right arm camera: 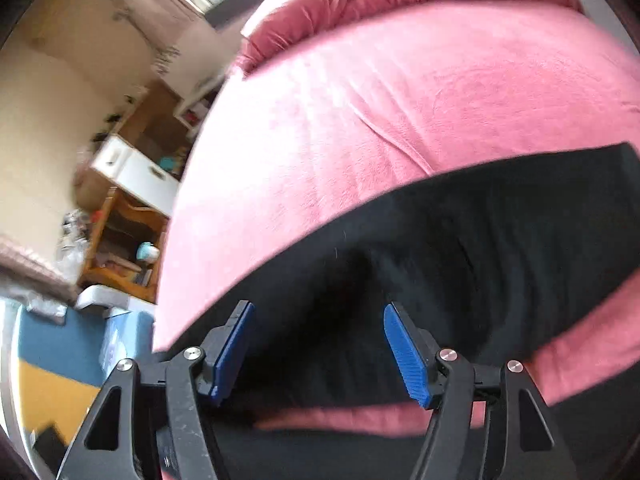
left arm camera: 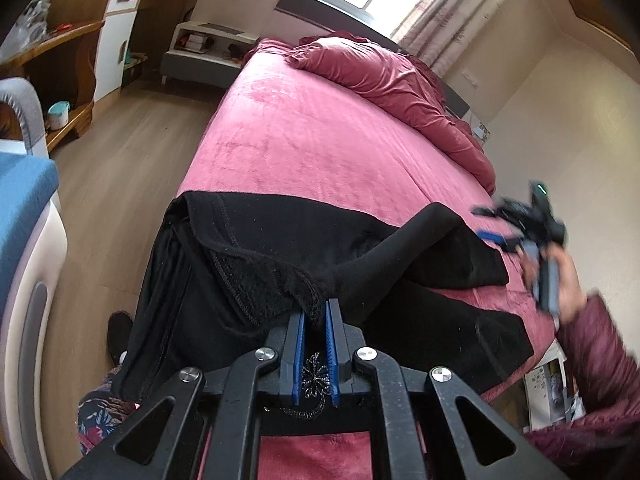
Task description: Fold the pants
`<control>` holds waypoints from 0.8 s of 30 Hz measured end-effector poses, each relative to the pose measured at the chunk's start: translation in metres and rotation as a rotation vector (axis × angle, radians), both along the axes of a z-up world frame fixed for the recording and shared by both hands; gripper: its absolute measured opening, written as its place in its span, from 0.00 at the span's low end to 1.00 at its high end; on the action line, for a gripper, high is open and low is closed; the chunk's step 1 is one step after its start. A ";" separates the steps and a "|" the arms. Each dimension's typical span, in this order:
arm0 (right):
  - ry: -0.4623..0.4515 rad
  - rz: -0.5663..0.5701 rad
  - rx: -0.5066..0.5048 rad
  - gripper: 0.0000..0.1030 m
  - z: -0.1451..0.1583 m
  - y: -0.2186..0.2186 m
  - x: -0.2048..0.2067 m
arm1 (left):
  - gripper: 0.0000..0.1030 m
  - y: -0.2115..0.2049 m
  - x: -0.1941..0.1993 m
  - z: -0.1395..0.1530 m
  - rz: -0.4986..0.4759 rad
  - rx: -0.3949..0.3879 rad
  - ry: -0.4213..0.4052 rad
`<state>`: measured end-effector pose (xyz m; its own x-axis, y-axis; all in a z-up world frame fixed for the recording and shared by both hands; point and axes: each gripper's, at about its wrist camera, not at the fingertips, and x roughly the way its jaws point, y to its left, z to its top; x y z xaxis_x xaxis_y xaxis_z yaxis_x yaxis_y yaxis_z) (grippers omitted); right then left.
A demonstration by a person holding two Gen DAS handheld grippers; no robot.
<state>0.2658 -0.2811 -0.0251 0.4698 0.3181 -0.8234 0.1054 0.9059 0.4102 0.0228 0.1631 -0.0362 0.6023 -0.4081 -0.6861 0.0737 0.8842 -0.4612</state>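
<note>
Black pants (left arm camera: pixel 280 240) are spread across the near end of the pink bed (left arm camera: pixel 300 140). The left gripper (left arm camera: pixel 315 316) is clamped on a seamed edge; the right gripper (right arm camera: pixel 318 344) is held apart above the fabric. The cloth appears soft and limp, best gripped at hems.

Right gripper (right arm camera: pixel 318 350) fingers spread, black pants (right arm camera: pixel 460 280), pink bed (right arm camera: pixel 360 120)

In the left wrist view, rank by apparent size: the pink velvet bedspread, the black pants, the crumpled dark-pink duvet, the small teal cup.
1. Pink velvet bedspread
2. Black pants, enlarged by nearness
3. Crumpled dark-pink duvet
4. Small teal cup
</note>
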 end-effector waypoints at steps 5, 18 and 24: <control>0.063 -0.002 -0.183 0.66 0.005 0.018 0.065 | 0.09 -0.001 -0.004 0.001 -0.034 0.005 -0.010; 0.352 0.429 -0.655 0.65 -0.056 0.090 0.118 | 0.09 0.005 0.003 0.003 -0.043 0.012 -0.009; 0.346 0.579 -0.670 0.63 -0.041 0.082 0.042 | 0.09 0.022 0.020 0.005 0.026 0.033 -0.021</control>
<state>0.3077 -0.1991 -0.0661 0.0829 -0.1644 -0.9829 -0.4151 0.8910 -0.1840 0.0432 0.1849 -0.0309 0.6267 -0.3696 -0.6860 0.0601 0.9006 -0.4304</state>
